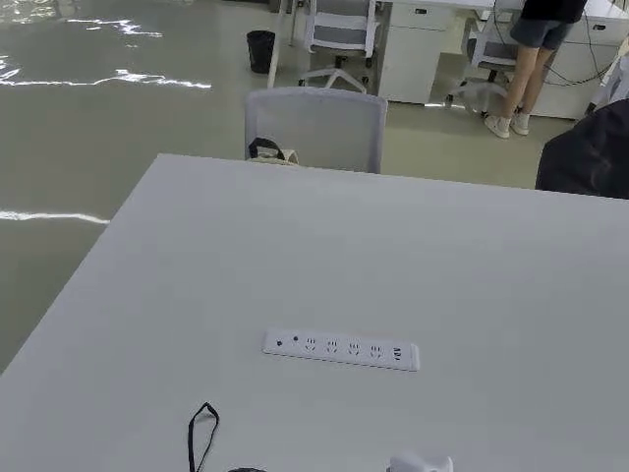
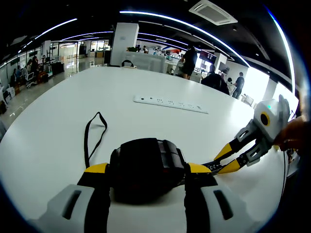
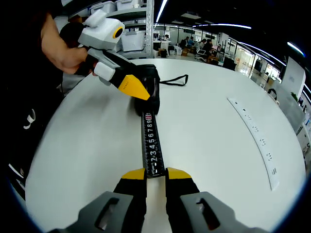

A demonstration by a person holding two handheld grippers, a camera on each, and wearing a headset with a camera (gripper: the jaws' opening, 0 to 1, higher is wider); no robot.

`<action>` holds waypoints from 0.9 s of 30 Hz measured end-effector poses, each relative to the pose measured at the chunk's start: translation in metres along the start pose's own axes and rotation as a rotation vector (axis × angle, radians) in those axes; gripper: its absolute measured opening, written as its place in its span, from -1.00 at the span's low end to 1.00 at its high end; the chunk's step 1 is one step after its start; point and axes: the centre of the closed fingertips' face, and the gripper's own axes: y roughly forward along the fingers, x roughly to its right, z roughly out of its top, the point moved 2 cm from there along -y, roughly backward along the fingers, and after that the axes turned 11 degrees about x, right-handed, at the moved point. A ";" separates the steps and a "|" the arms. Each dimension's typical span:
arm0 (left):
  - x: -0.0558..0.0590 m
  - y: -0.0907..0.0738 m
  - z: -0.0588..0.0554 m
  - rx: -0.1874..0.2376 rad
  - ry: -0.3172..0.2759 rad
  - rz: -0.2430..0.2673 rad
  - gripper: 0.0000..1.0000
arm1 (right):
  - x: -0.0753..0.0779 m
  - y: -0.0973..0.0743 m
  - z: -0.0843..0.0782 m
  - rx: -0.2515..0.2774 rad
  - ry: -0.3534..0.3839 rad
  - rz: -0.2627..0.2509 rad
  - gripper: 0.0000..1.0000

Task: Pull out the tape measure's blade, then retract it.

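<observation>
Starting at the left of the white table point(image 1: 472, 265), a black strap point(image 2: 92, 136) lies slack in a loop, trailing off toward 10 o'clock from the tape measure point(image 2: 146, 160). The left gripper point(image 2: 146, 169) has that black case clamped between its 2 yellow-tipped jaws, 1 on each flank, and the case sits on the tabletop right in the throat of the claw.

From the case the blade point(image 3: 151, 141) runs out flat along the table toward 3 o'clock in the left gripper view, with only a short stretch of it out. In the right gripper view its printed numbers read from 1 up to 9.

At the far end of that stretch is the right gripper point(image 3: 155, 174). Its jaws are nearly together, pinching the tip of the blade between them. Seen from there, the case lies at 12 o'clock with the left gripper on it, and a bare hand point(image 3: 65, 53) behind at 10 o'clock.

Beyond all this a white power strip point(image 1: 341, 349) lies well apart from the tape, out toward 12 o'clock in the left gripper view. A grey chair point(image 1: 314, 128) stands at the table's far edge.
</observation>
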 end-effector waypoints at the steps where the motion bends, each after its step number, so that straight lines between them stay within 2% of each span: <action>1: 0.001 0.000 0.000 0.000 -0.002 0.000 0.18 | 0.000 0.000 0.000 0.000 0.001 0.000 -0.75; 13: 0.001 0.003 -0.004 -0.008 0.010 0.022 0.24 | -0.002 0.000 0.000 -0.004 0.001 0.002 -0.75; 21: 0.002 0.002 0.001 -0.002 -0.012 0.058 0.29 | -0.003 0.001 0.000 -0.003 0.001 0.001 -0.75; 27: -0.003 0.007 -0.007 -0.001 -0.011 0.068 0.30 | -0.004 0.001 0.000 -0.003 0.005 -0.002 -0.75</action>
